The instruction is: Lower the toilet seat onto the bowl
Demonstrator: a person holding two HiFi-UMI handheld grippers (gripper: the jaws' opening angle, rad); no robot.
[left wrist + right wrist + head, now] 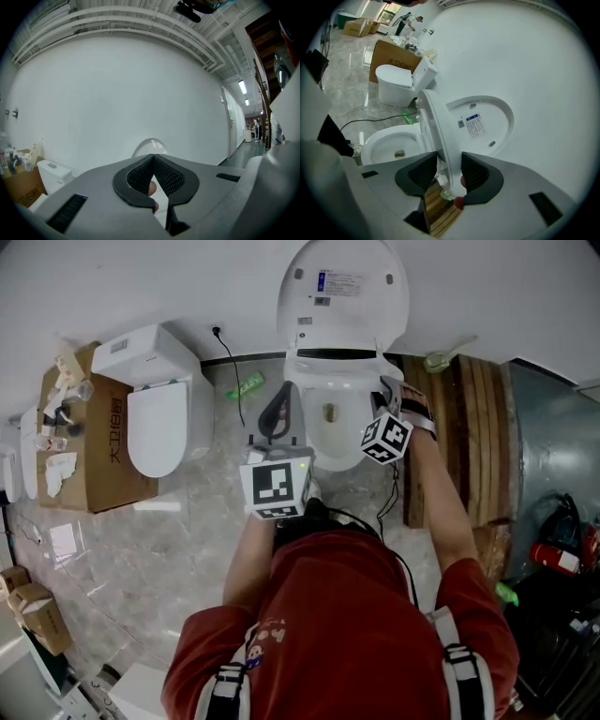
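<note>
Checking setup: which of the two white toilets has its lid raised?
The white toilet directly before the person, its lid upright; the toilet beside the brown cardboard box is closed.

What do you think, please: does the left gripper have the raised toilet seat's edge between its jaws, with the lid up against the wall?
Not quite: the right gripper, not the left gripper, has the edge of the raised toilet seat between its jaws, as the right gripper view shows. The lid is indeed up against the wall.
</note>
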